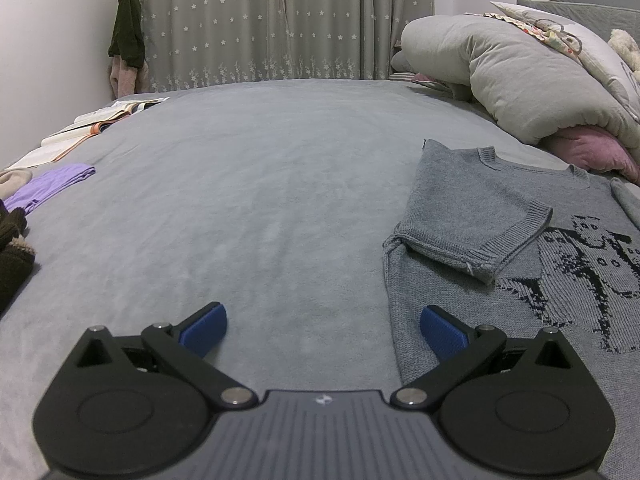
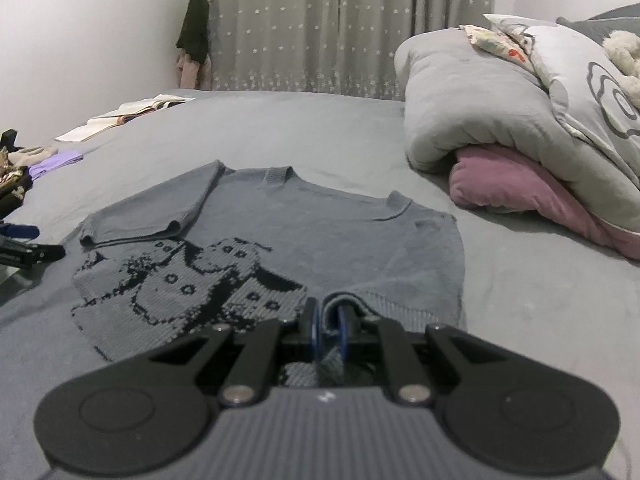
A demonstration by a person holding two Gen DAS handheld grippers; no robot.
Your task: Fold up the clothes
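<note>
A grey knit sweater point(image 2: 332, 236) with a dark animal pattern lies flat on the bed, its left sleeve point(image 2: 156, 212) folded in over the body. My right gripper point(image 2: 327, 322) is shut on the sweater's other sleeve cuff, holding it over the lower body. In the left wrist view the sweater point(image 1: 520, 240) lies to the right. My left gripper point(image 1: 323, 330) is open just above the bed, its right pad over the sweater's left edge, nothing between the fingers. The left gripper also shows at the left edge of the right wrist view point(image 2: 24, 244).
The grey bed cover point(image 1: 248, 184) stretches ahead. A rolled grey duvet point(image 2: 480, 120) over a pink pillow point(image 2: 520, 192) sits to the right. A folded purple garment point(image 1: 48, 186), dark clothes point(image 1: 12, 256) and open books point(image 1: 92, 124) lie at the left edge.
</note>
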